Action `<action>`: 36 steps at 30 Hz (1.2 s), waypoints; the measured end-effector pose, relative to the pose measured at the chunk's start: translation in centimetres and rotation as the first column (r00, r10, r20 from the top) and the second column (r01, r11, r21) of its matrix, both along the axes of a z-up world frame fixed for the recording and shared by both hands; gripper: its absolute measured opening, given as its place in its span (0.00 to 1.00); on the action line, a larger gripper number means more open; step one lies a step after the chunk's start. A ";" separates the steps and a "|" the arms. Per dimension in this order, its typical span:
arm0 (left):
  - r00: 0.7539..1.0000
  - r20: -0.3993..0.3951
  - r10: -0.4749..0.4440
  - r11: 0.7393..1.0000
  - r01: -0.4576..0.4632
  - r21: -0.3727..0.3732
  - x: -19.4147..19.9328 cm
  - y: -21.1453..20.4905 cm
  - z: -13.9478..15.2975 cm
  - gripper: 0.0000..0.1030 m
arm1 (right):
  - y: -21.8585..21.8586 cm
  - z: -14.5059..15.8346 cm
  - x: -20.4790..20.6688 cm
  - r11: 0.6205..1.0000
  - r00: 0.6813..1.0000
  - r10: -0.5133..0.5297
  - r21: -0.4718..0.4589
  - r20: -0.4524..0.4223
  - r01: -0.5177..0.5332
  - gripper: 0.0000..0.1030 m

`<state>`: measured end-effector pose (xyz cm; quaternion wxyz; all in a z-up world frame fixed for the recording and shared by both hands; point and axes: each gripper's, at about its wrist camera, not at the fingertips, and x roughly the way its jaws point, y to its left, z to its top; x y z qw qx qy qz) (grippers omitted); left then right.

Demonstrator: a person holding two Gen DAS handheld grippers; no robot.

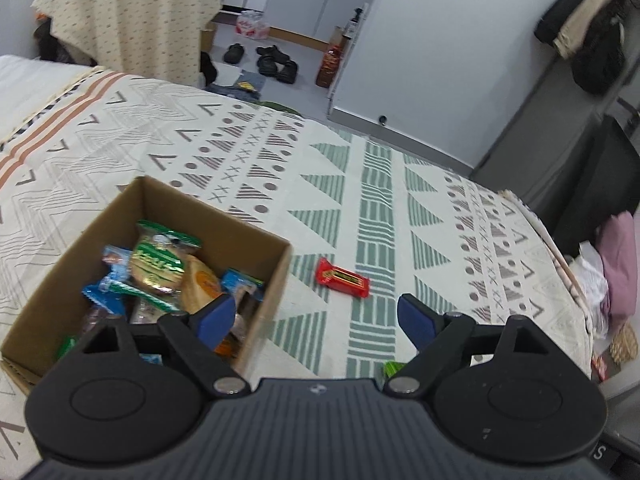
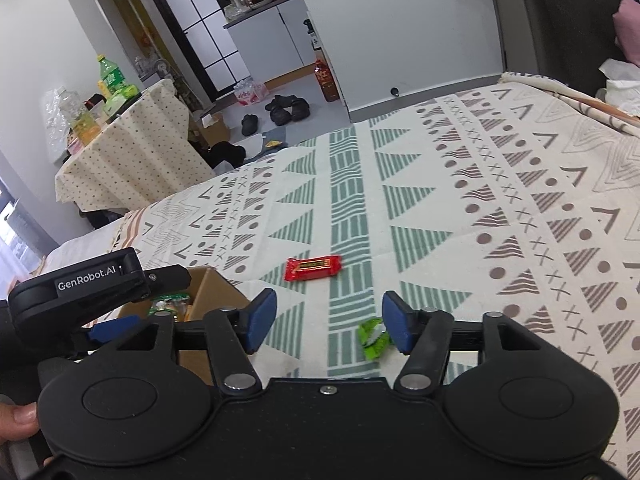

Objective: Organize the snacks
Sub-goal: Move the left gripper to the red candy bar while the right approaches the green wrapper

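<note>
An open brown cardboard box (image 1: 256, 276), filled with wrapped snacks in green, blue and orange packets, is seen standing on a bed covered by a cream blanket with green and grey geometric patterns (image 1: 380, 208). A red rectangular foil-wrapped snack bar (image 1: 343, 278) lies flat on the blanket just beside the box, apart from it. A small crumpled green candy wrapper (image 2: 374, 338) lies nearer, just inside the right claw's right pad; contact cannot be told. The left claw (image 1: 316, 316) is held wide, with nothing between its blue pads, one pad above the box's contents. The right claw (image 2: 328, 320) is held apart at a moderate width, gripping nothing.
</note>
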<state>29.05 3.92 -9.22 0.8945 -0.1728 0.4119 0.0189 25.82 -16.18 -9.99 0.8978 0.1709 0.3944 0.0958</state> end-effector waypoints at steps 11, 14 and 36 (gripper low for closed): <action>0.998 -0.005 -0.056 0.998 0.056 0.028 0.5 -2.3 -1.2 0.86 | -0.7 -3.3 0.4 0.999 0.997 0.047 0.025 -0.064 -0.046 0.72; 0.999 -0.009 -0.052 0.998 0.053 0.025 0.7 -2.3 -1.3 0.86 | -0.5 -4.7 0.9 0.996 0.992 0.073 0.068 -0.103 -0.066 0.60; 0.999 -0.006 -0.041 0.998 0.041 0.039 5.0 -5.3 -4.9 0.85 | -1.8 -11.0 6.8 0.995 0.974 0.072 0.078 -0.214 -0.056 0.53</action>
